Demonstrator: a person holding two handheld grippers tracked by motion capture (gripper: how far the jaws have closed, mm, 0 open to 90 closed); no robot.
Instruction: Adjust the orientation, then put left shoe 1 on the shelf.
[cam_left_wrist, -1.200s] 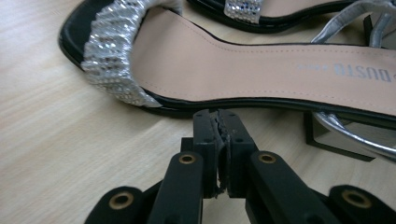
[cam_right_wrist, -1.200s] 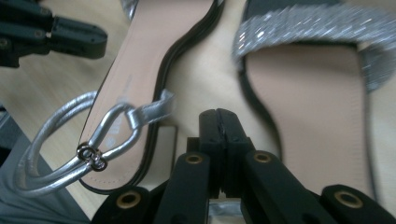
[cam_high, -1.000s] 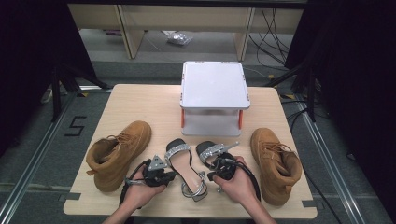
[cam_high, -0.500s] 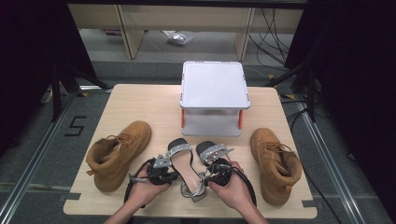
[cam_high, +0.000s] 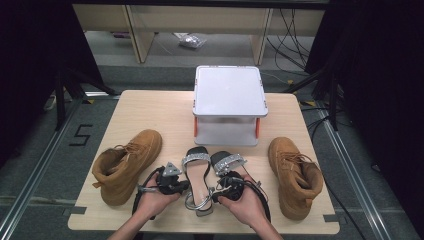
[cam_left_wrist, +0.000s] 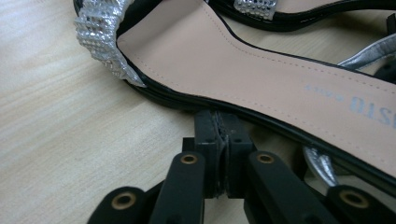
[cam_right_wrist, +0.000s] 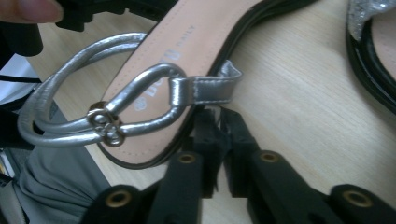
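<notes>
Two black sandals at front-centre of table (cam_high: 150, 110), between two tan boots, just in front of white lidded box (cam_high: 229, 92) on orange legs.

Left sandal (cam_high: 198, 177): black sole edge, tan-pink insole w/ grey printed lettering, glittery silver band across toe, silver cord ankle strap w/ small round buckle at heel end. Lying flat, toe toward box, heel toward person. Right sandal (cam_high: 227, 165): same make, same sparkly toe band, just beside the first, partly under right hand.

Left gripper (cam_high: 172, 182): tips at left sandal's outer edge, mid-sole. In left gripper view, jaws pressed together right against black sole rim (cam_left_wrist: 224, 105); nothing seen between them.

Right gripper (cam_high: 227, 187): at heel end of left sandal, by strap loop. In right gripper view, jaws together or nearly so, below silver strap tab (cam_right_wrist: 210, 88); can't tell whether clamped on sole edge or just touching.

Left boot (cam_high: 127, 165) and right boot (cam_high: 295, 175) upright, well apart from grippers.
</notes>
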